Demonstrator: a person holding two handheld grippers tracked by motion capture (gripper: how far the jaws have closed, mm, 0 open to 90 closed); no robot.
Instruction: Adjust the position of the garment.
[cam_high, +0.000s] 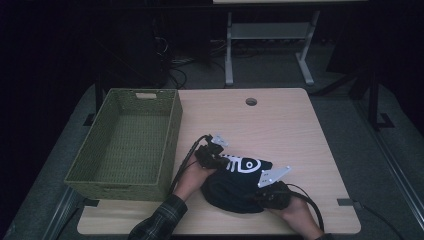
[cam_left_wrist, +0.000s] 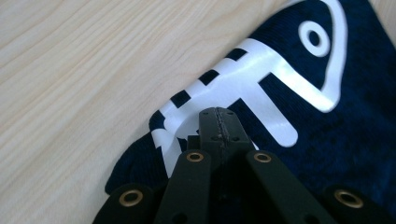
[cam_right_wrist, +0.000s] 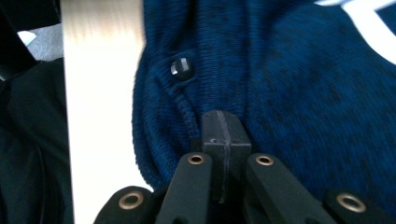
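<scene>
Here your left gripper (cam_high: 212, 156) and right gripper (cam_high: 267, 195), both clenched empty, press the dark-blue knitted fish-skeleton-print garment (cam_high: 235, 182), apparently flattening it.

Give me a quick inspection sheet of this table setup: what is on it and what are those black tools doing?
Surface: light wooden table, round hole near its far edge.
Job's things: dark blue knitted garment with white fish-bone print; empty green woven basket at left.
Clutter: nothing seen.
Grippers: left gripper and right gripper both shut, tips at the garment.
Cables: one trails from each gripper.
Surroundings: dark room, grey table legs behind.
</scene>
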